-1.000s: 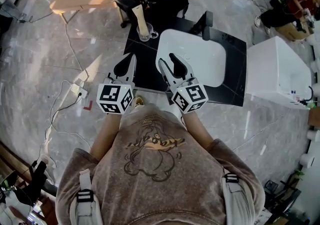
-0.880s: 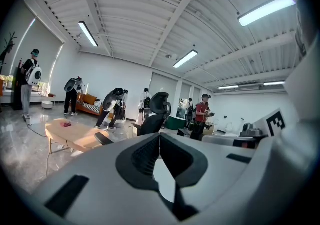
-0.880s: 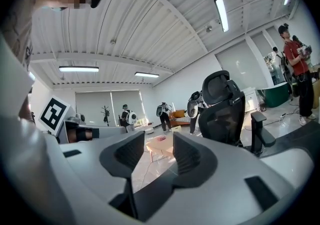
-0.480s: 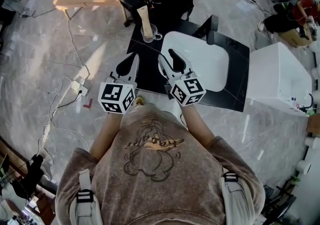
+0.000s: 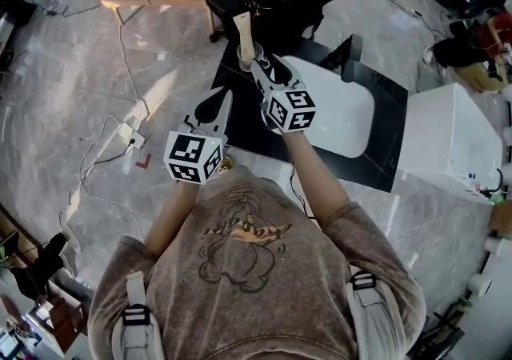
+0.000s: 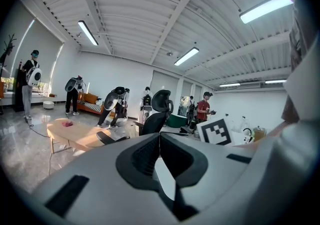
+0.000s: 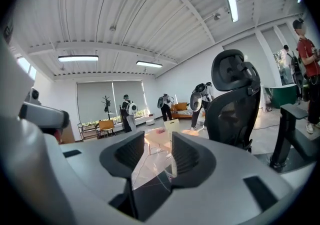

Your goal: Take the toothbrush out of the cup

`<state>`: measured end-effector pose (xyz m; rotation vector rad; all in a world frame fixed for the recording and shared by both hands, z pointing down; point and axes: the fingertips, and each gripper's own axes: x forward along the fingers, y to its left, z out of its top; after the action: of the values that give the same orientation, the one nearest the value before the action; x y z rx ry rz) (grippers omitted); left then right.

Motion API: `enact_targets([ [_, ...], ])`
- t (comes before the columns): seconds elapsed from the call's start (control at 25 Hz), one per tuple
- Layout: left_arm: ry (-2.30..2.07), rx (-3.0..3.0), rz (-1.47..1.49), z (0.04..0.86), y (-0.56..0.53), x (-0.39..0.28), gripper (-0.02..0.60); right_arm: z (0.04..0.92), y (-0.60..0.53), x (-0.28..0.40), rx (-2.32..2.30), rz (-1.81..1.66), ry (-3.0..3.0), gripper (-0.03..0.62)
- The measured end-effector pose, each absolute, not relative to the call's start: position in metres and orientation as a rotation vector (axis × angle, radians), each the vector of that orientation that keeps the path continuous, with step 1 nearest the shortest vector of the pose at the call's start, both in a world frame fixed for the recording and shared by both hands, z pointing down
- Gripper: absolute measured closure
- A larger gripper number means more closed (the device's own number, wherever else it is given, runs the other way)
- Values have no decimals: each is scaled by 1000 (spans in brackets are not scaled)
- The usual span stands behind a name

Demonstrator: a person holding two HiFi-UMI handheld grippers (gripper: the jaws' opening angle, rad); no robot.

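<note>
Head view first: the person stands at a black table (image 5: 240, 122) with a gripper in each hand. Near the top centre of the frame a clear cup (image 5: 247, 55) stands at the table's far corner, and the pale toothbrush (image 5: 242, 30) stands upright in it, sticking well above the rim. A white tray (image 5: 340, 114) lies on the table to the right of centre.

The right gripper (image 5: 267, 69) reaches up the frame to the cup, its tips just beside the glass. Right gripper view shows its jaws standing apart, with the cup (image 7: 152, 169) seen through the gap and the toothbrush (image 7: 173, 128) rising behind the right-hand jaw. The right gripper (image 7: 157, 139) has hold of nothing; whether a tip touches the glass I cannot tell.

The left gripper (image 5: 222, 99) sits lower and to the left, over the near edge of the table, apart from the cup. In its own view the left gripper (image 6: 160, 136) has its jaw tips closed together with nothing between them. An office chair (image 6: 161, 106) stands beyond.
</note>
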<state>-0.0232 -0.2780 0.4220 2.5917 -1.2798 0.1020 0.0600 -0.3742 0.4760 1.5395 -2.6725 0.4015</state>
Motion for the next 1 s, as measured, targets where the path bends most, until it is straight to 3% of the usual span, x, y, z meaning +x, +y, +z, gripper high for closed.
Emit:
enact_targets([
  [0.52, -1259, 2546, 153, 443, -280, -21, 565, 542, -479, 33, 1410, 523, -2493, 353],
  [1.0, -1277, 2513, 172, 451, -283, -26, 565, 574, -502, 35, 1359, 534, -2387, 347],
])
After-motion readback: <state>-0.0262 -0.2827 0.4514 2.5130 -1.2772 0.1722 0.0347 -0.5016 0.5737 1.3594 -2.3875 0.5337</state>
